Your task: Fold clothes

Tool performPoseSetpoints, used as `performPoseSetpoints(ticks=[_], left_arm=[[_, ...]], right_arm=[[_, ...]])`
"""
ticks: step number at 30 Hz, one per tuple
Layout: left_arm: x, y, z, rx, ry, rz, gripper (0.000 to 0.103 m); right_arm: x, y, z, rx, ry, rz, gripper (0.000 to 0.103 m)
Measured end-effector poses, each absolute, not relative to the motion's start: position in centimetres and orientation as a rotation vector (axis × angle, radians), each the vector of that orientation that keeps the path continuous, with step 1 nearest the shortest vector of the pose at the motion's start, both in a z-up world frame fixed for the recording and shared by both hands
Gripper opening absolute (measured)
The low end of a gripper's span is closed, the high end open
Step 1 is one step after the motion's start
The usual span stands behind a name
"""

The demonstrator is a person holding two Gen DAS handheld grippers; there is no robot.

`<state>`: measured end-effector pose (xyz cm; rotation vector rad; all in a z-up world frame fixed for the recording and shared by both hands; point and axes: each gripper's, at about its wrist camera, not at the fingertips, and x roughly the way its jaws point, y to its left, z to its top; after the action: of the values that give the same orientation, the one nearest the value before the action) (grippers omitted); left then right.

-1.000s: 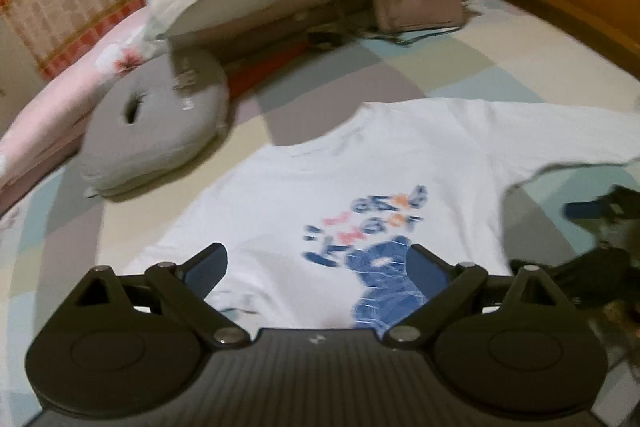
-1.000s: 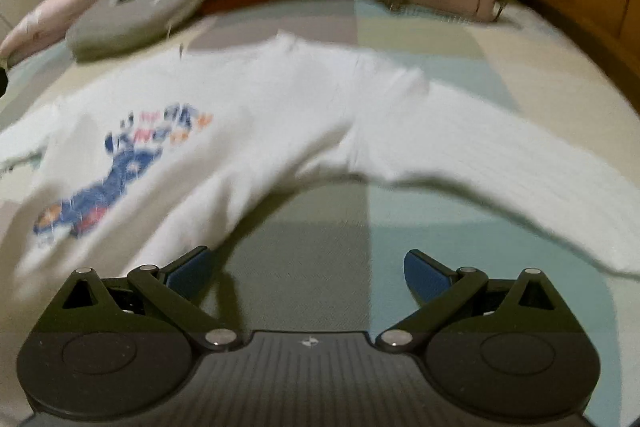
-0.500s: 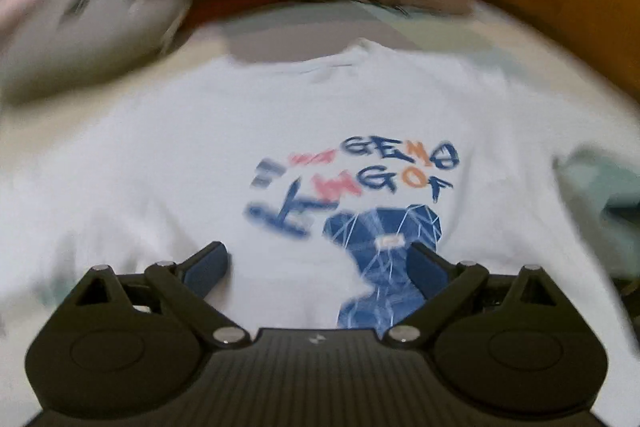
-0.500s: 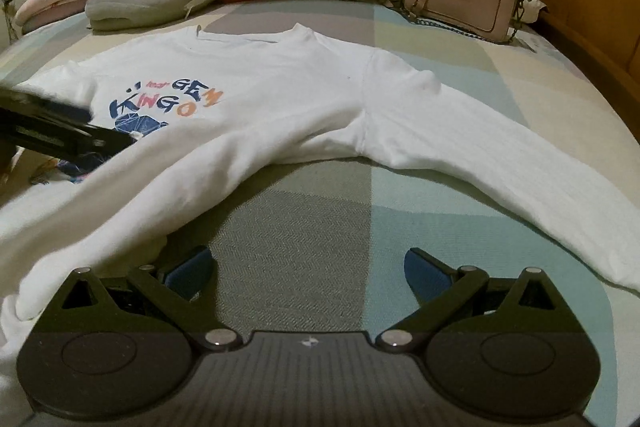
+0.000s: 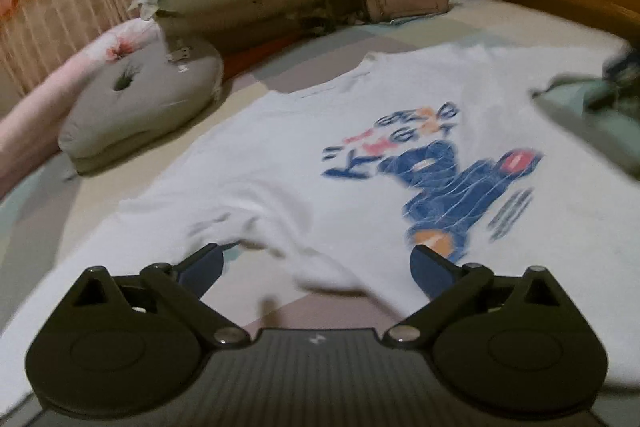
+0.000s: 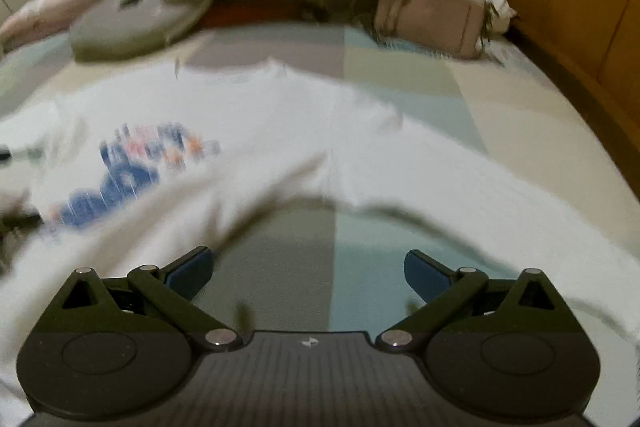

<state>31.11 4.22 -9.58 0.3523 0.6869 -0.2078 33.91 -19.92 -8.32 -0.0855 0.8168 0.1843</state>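
White sweatshirt [image 5: 320,163] flat on bed [image 6: 500,95], collar away. Left gripper [image 5: 316,263] wide open, empty, armpit fold just ahead between fingers. Right gripper [image 6: 308,269] wide open, empty, sleeve [image 6: 480,195] running rightward ahead.

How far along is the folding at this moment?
Done: the white printed sweatshirt lies spread face-up on the bed. In hand: nothing; the left gripper and right gripper are open, over the armpit areas. Left: every fold; both sleeves lie outstretched.
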Motion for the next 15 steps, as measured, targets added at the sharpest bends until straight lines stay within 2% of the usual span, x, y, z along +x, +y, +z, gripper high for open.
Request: performPoseSetpoints(ticks=[3, 7, 11, 15], left_arm=[[31.1, 6.1, -9.4, 0.273, 0.709, -0.231, 0.100], [30.9, 7.8, -9.1, 0.244, 0.686, -0.212, 0.100], [30.9, 8.6, -9.0, 0.260, 0.682, -0.167, 0.100], [31.3, 9.2, -9.7, 0.234, 0.702, -0.164, 0.100]], right_arm=[[36.7, -18.3, -4.5, -0.053, 0.776, 0.259, 0.103], [43.3, -13.9, -2.7, -0.046, 0.835, 0.363, 0.103], [51.0, -10.5, -6.2, -0.094, 0.959, 0.300, 0.103], [55.2, -10.6, -10.7, -0.016, 1.068, 0.239, 0.103]])
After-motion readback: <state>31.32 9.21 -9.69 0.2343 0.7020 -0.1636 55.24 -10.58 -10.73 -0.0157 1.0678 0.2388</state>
